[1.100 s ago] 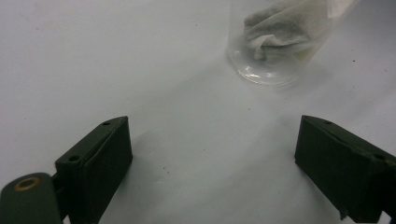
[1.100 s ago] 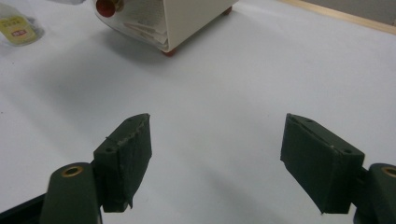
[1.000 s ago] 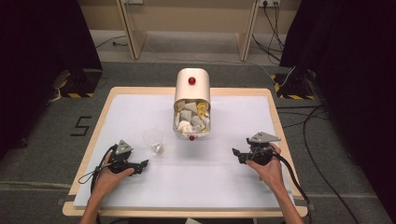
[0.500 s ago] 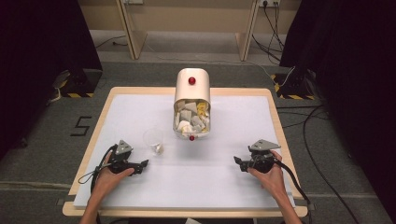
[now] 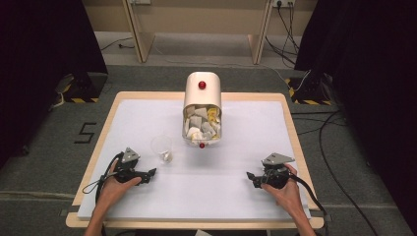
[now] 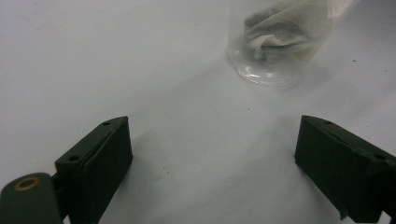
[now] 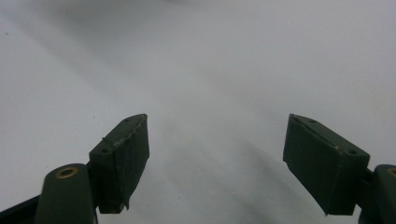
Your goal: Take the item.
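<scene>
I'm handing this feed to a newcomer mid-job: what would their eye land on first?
First, the cream dispenser at the table's far middle, with red knobs and a clear front stuffed with tea bags. Next, the clear cup just left of it, holding one tea bag, right ahead of the left claw. Both the left claw and the right claw rest open and empty on the white table.

The left tool (image 6: 212,163) hangs with jaws wide apart over the white counter (image 6: 93,60); a clear cup (image 6: 275,42) holding a crumpled tea bag (image 6: 275,28) stands beyond, apart.
</scene>
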A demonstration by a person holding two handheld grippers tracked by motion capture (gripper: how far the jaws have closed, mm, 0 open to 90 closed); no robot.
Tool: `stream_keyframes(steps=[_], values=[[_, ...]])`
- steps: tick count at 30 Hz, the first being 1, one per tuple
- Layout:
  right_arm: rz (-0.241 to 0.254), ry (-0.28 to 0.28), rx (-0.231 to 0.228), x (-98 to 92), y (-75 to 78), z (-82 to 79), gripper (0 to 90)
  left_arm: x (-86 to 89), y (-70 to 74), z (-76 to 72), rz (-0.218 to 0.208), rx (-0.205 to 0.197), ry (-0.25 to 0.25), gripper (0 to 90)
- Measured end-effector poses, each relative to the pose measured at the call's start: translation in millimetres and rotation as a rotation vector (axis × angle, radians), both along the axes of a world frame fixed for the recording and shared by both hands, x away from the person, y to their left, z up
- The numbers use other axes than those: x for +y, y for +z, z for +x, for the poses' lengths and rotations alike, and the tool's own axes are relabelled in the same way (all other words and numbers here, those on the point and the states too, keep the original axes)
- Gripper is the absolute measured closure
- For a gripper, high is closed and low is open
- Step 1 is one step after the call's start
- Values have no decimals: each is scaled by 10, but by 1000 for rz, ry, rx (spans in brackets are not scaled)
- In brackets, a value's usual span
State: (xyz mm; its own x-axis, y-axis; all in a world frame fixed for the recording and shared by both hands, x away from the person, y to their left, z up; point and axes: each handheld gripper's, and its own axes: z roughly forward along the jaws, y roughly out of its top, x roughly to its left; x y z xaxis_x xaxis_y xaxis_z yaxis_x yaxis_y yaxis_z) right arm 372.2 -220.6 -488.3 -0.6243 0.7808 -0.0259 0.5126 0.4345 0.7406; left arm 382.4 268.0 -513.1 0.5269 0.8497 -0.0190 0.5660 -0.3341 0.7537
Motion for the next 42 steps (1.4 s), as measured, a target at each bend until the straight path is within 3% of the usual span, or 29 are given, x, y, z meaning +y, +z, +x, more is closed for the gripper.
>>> stream_keyframes(steps=[9, 13, 42], values=[[-58, 15, 29, 42, -76, -51, 214, 0, 0, 0, 0, 0, 0, 100], [6, 7, 19, -12, -139, -66, 209, 0, 0, 0, 0, 0, 0, 100], [1, 8, 18, -8, -142, -72, 205, 0, 0, 0, 1, 0, 0, 100]])
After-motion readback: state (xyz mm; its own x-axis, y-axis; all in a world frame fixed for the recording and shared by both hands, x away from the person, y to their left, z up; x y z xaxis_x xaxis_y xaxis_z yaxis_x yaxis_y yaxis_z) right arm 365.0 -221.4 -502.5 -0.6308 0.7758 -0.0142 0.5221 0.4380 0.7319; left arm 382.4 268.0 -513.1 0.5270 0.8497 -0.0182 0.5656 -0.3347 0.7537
